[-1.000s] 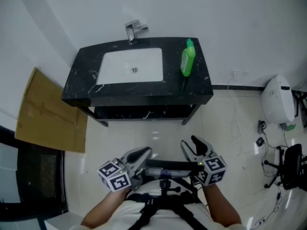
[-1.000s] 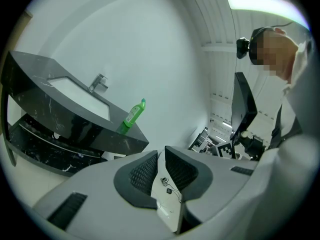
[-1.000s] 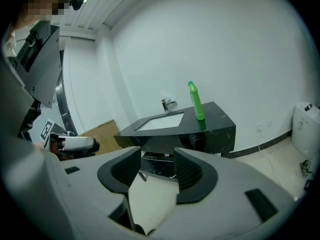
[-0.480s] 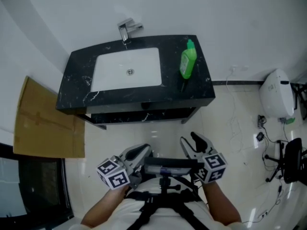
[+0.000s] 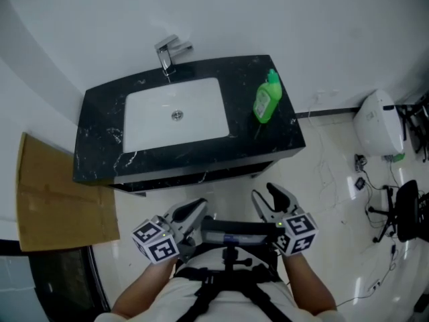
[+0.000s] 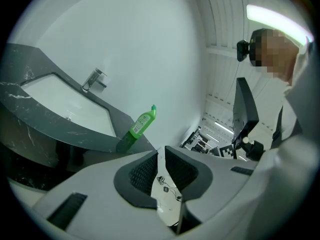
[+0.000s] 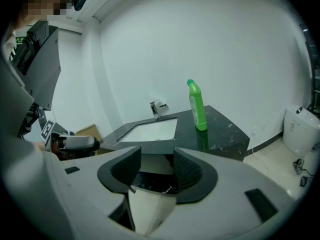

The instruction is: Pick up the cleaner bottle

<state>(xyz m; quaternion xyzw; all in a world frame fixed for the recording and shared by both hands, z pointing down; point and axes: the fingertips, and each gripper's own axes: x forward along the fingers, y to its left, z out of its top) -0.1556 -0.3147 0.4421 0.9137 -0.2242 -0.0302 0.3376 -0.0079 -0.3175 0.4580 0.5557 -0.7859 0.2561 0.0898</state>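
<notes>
The cleaner bottle (image 5: 267,99) stands upright on the table (image 5: 100,146), right of the sink (image 5: 175,123), well ahead. The right gripper (image 5: 268,201) has its fingers released wide, ready for it; the left gripper (image 5: 188,211) has its fingers barely parted and empty.

The vanity counter (image 5: 100,146) is the main obstacle. Its front edge faces the left gripper (image 5: 192,210) and right gripper (image 5: 273,198), and bare floor (image 5: 228,183) lies between. On the counter's right end the cleaner bottle (image 5: 267,99) stands with open stone in front of it, and the basin (image 5: 175,116) dips just to its left. The wall (image 5: 268,19) closes the counter's back, where the faucet (image 5: 166,54) rises, well apart from the bottle. A cardboard sheet (image 5: 57,193) fills the space left of the counter. To the counter's right, cables (image 5: 332,173) trail on the floor and a toilet (image 5: 379,123) stands.
</notes>
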